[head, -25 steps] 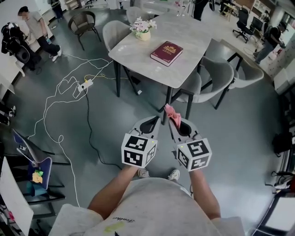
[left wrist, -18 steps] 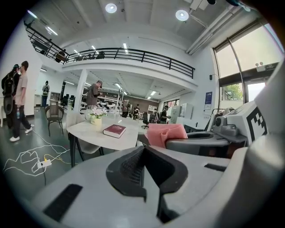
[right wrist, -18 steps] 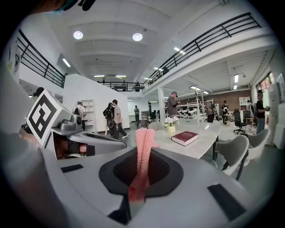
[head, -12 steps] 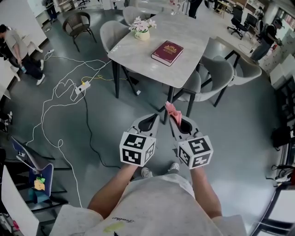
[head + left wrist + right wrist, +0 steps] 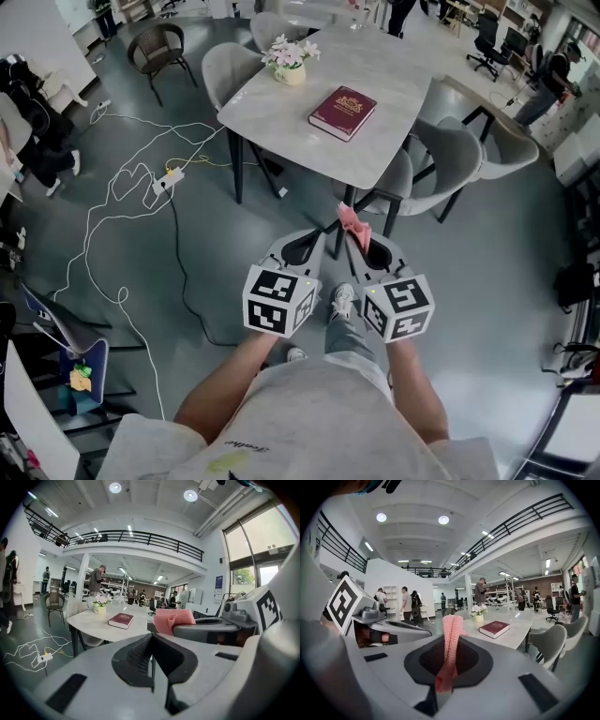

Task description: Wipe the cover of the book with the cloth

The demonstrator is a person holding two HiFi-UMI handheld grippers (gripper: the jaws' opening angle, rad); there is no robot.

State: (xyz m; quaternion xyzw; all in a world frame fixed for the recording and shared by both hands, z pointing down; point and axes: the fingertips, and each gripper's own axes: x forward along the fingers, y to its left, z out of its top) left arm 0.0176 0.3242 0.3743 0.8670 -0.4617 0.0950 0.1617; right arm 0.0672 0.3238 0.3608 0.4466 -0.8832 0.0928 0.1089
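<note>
"How many books and cloths?"

"One book (image 5: 342,112), one cloth (image 5: 352,225)."

"Grippers?"

"Two: the left gripper (image 5: 305,244) and the right gripper (image 5: 353,242)."

"What else?"

"One table (image 5: 394,75) and one flower pot (image 5: 290,64)."

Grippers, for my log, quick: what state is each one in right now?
Left gripper: shut, nothing between the jaws.
Right gripper: shut on the cloth.
</note>
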